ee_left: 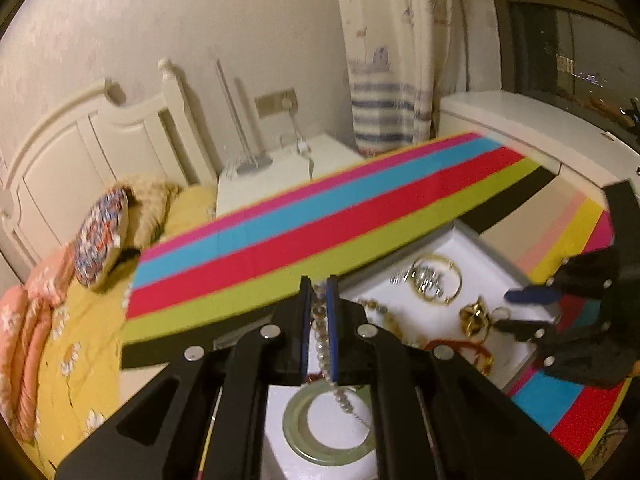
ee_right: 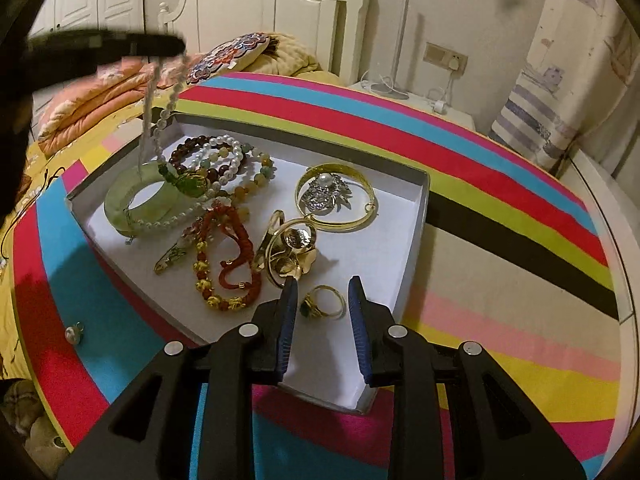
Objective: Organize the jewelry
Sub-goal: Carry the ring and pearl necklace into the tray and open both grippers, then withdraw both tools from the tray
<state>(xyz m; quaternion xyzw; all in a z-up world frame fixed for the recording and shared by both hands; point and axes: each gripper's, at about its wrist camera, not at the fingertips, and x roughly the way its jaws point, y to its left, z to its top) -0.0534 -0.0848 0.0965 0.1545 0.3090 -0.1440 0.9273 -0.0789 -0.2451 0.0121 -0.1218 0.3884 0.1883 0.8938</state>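
A white tray of jewelry sits on a striped mat. My left gripper is shut on a pearl necklace; the strand dangles over a jade bangle. In the right wrist view the left gripper hovers at the upper left, and the pearl necklace hangs down to the jade bangle. My right gripper stands open low over the tray's near corner. A gold ring with a green stone lies between its fingers, untouched. The right gripper also shows at the tray's right side.
The tray also holds bead bracelets, a red cord bracelet, a gold bangle around a brooch, and gold flower pieces. A loose pearl earring lies on the striped mat. A bed and nightstand stand behind.
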